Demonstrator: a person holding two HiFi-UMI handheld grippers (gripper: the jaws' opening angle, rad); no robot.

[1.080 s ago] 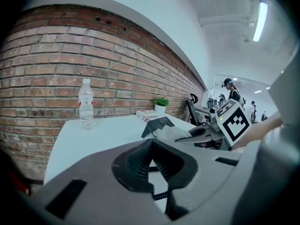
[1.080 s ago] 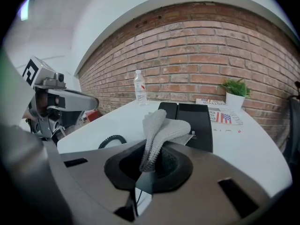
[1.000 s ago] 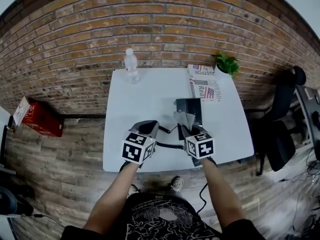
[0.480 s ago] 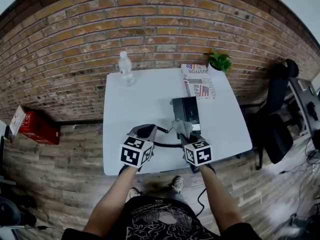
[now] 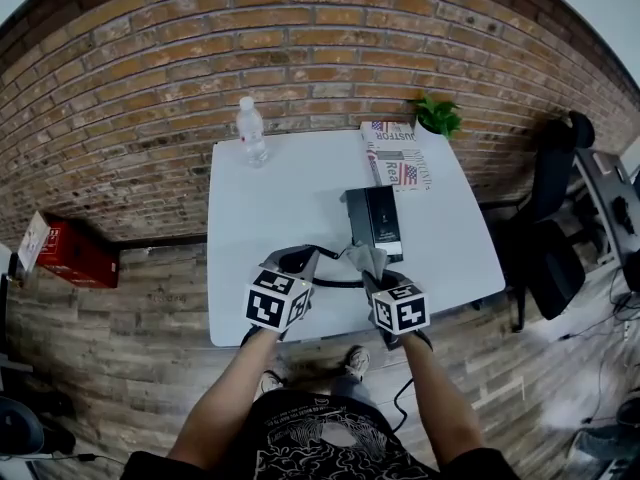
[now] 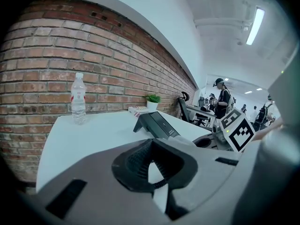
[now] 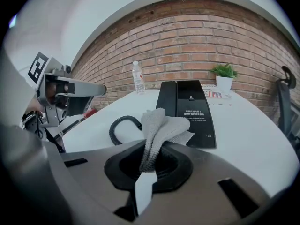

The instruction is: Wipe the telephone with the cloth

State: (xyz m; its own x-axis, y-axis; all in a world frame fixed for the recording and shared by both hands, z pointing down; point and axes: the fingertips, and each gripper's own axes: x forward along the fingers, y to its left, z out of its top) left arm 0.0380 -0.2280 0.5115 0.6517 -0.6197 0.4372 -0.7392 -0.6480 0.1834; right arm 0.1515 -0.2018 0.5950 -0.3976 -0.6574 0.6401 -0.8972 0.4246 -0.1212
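Note:
The black telephone (image 5: 375, 218) lies on the white table (image 5: 270, 208), and its coiled cord (image 5: 335, 286) curls toward the near edge. My right gripper (image 5: 372, 276) is shut on a grey-white cloth (image 5: 367, 259) just short of the telephone's near end. In the right gripper view the cloth (image 7: 161, 125) sticks up out of the jaws, with the telephone (image 7: 187, 111) beyond it and the cord (image 7: 119, 125) to the left. My left gripper (image 5: 292, 264) hovers to the left of the cord. Its jaws (image 6: 150, 144) meet with nothing between them, and the telephone (image 6: 157, 124) lies ahead.
A water bottle (image 5: 249, 132) stands at the table's far left. A printed box (image 5: 398, 158) and a small potted plant (image 5: 438, 116) sit at the far right against the brick wall. A black office chair (image 5: 560, 228) is right of the table, and a red box (image 5: 70, 248) is on the floor at left.
My right gripper has drawn back slightly toward the table's near edge with the cloth. The left gripper has barely moved. The head view has shifted a little.

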